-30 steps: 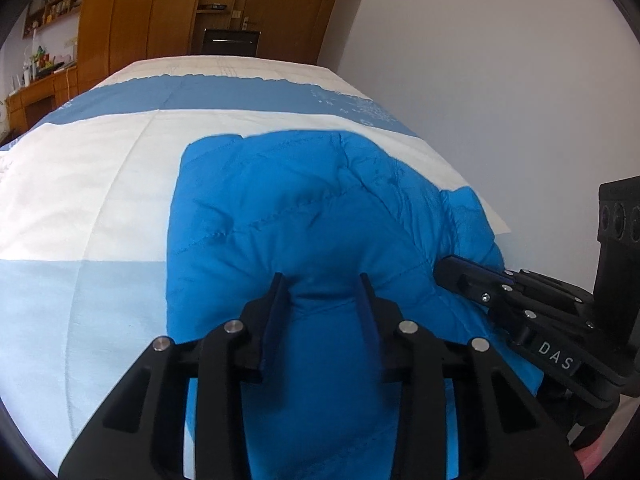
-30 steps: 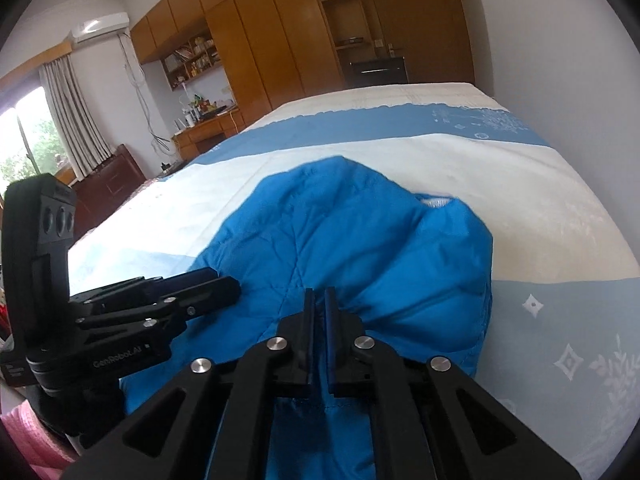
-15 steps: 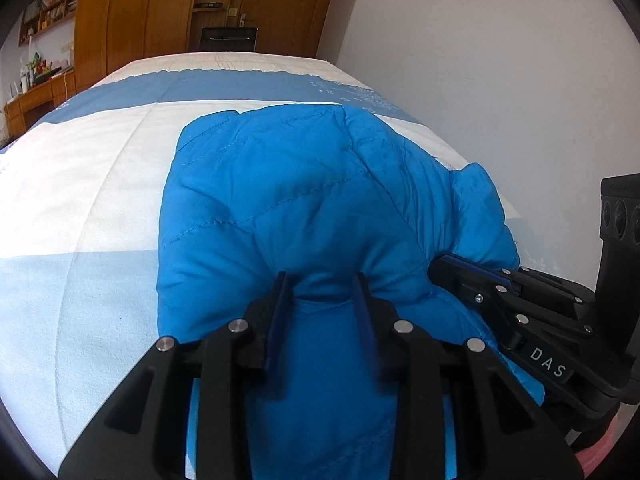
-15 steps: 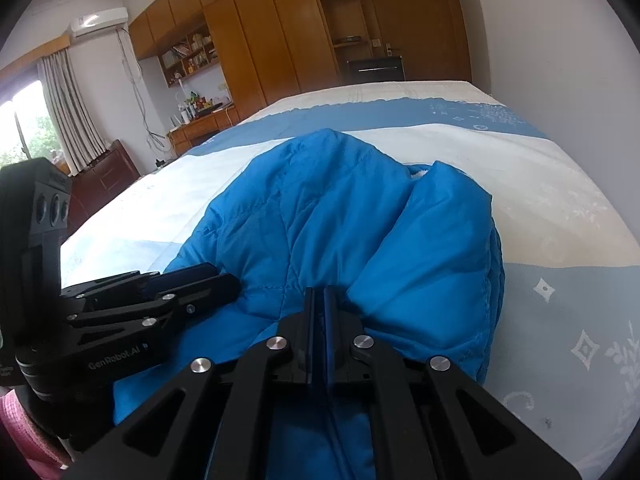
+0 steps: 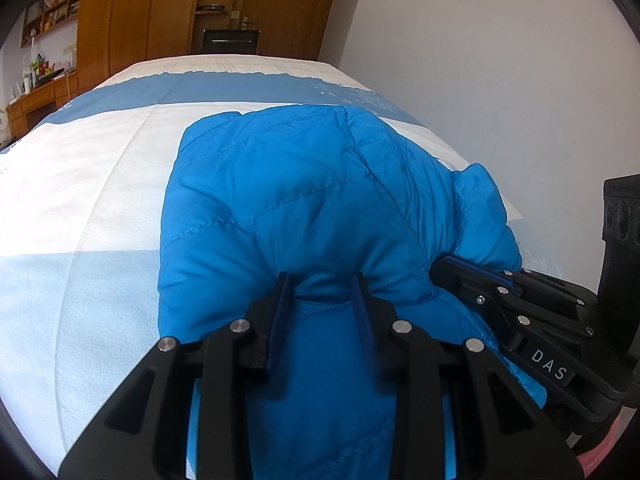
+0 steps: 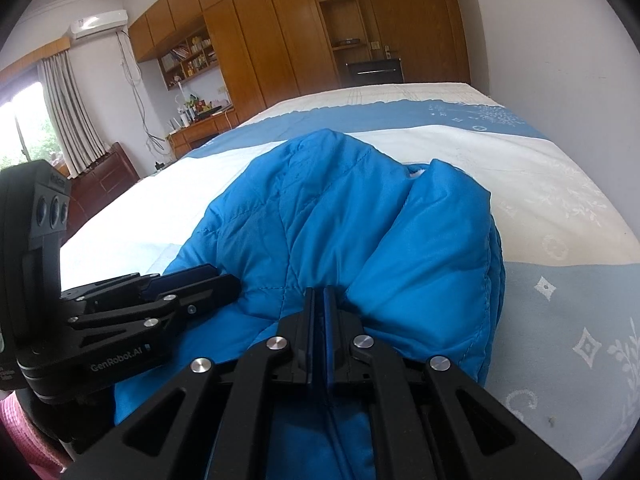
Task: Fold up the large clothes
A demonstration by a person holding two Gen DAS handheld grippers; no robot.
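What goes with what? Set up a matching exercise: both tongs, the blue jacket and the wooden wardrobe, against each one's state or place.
1. left tongs
2. right tongs
3. blue jacket
4. wooden wardrobe

a. beyond the far end of the bed
b. pinched almost shut on thin fabric
c. heaped on the bed
d. clamped on a thick puffy fold

Pairs: 1-d, 2-b, 3-c, 4-a.

Bright blue quilted jacket (image 5: 288, 200) with stitched diagonal lines. Bed cover (image 5: 80, 200) banded in white, pale blue and mid blue, with white diamond and snowflake motifs. Black grippers, dark blue pads (image 5: 362, 312). Brown wooden wardrobes (image 6: 256, 40). White wall (image 5: 480, 60).
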